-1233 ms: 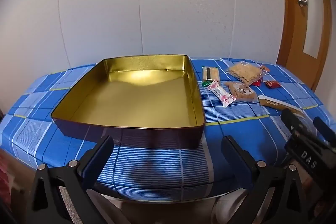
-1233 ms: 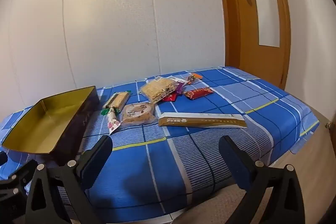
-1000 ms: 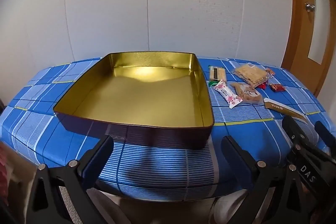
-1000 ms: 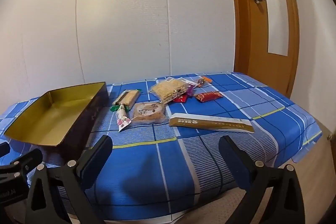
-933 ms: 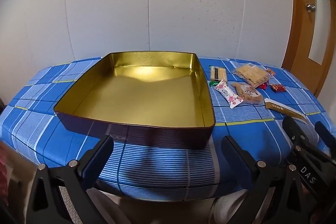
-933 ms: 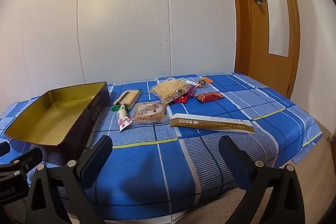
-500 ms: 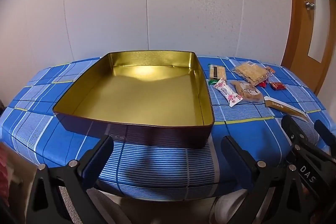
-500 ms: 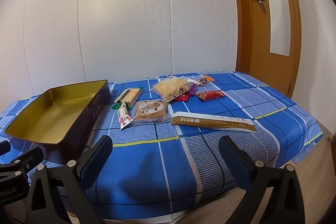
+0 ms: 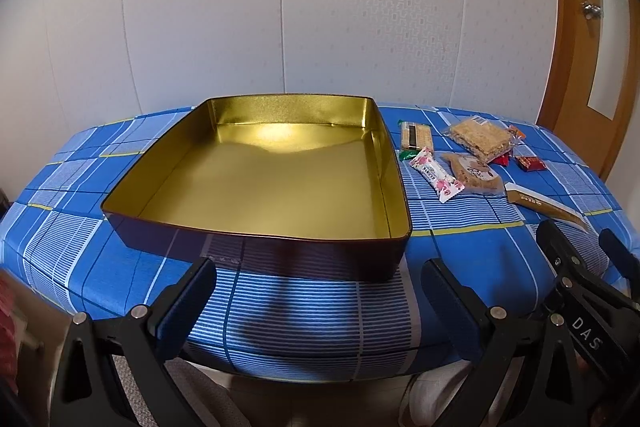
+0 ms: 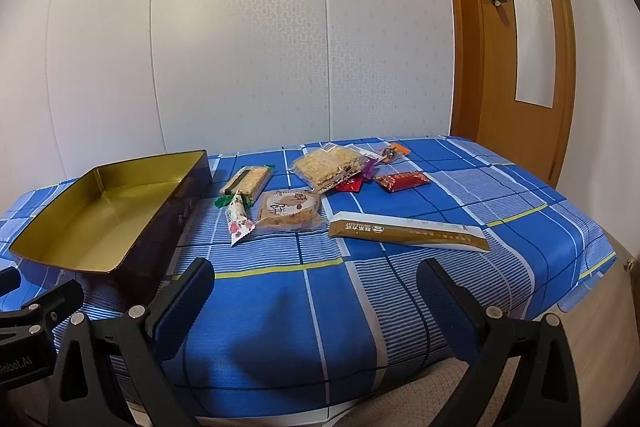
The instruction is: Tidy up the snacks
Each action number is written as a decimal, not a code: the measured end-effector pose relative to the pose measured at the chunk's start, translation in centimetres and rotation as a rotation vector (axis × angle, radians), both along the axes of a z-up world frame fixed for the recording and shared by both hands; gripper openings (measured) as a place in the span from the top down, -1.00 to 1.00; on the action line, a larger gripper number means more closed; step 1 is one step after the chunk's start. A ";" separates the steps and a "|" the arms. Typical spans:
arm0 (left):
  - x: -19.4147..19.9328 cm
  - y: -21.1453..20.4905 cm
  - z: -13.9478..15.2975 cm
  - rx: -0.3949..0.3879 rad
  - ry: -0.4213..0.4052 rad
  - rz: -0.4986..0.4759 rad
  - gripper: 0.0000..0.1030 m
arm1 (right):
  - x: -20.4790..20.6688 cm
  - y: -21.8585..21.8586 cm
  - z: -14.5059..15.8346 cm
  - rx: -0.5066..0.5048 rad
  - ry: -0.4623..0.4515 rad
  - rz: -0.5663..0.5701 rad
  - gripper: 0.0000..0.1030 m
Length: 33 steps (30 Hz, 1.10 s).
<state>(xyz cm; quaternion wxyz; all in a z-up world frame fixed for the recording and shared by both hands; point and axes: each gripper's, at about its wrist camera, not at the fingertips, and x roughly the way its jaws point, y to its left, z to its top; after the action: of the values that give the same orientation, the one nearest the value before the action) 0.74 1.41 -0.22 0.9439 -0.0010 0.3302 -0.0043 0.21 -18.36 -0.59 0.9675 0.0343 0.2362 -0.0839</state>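
My left claw hangs wide open at the near edge of the tabletop, its two padded black fingers spread well apart with nothing between them. My right claw is just as wide and just as empty, hovering over a bare stretch of the blue plaid cloth, which looks like a smooth printed fabric with white pinstripes and thin yellow lines.

Straight ahead of the left claw sits the tin: a shallow rectangular metal tray with rounded corners, dark glossy walls outside and a brushed gold lining that catches a bright glare on its floor. It holds nothing.

The snacks all lie on the cloth to the right of the tin, apart from it:
- a slim pink-and-white flowered sachet with crimped ends, its far end touching a green-ended cracker bar in clear film
- a round tan pastry in a crinkly clear wrapper, just beside the sachet
- a long flat brown-and-white paper sleeve, the nearest item to my right claw
- a thick square of crumbly cracker in a clear bag, farther back
- small shiny red packets and an orange-ended candy beside it.

From the left wrist camera I see the right claw's black frame at the lower right.
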 end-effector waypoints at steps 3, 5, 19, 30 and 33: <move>0.0 0.1 0.0 -0.001 0.000 0.002 -0.99 | 0.0 0.0 0.0 -0.002 0.001 0.002 -1.00; 0.0 0.1 -0.1 -0.003 0.004 0.000 -0.99 | 0.0 0.0 0.0 -0.003 0.000 0.004 -1.00; 0.1 0.2 -0.2 -0.003 0.009 0.004 -0.99 | 0.0 0.0 -0.1 0.002 -0.001 0.003 -1.00; 0.1 0.2 -0.2 -0.004 0.014 0.003 -0.99 | 0.0 0.1 -0.1 0.000 0.000 0.005 -1.00; 0.0 0.3 -0.3 -0.004 0.015 0.005 -0.99 | 0.0 0.1 -0.1 0.000 0.000 0.005 -1.00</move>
<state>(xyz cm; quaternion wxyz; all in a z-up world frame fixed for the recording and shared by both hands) 0.78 1.67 -0.48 0.9414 -0.0038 0.3372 -0.0028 0.23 -18.28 -0.73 0.9676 0.0339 0.2364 -0.0815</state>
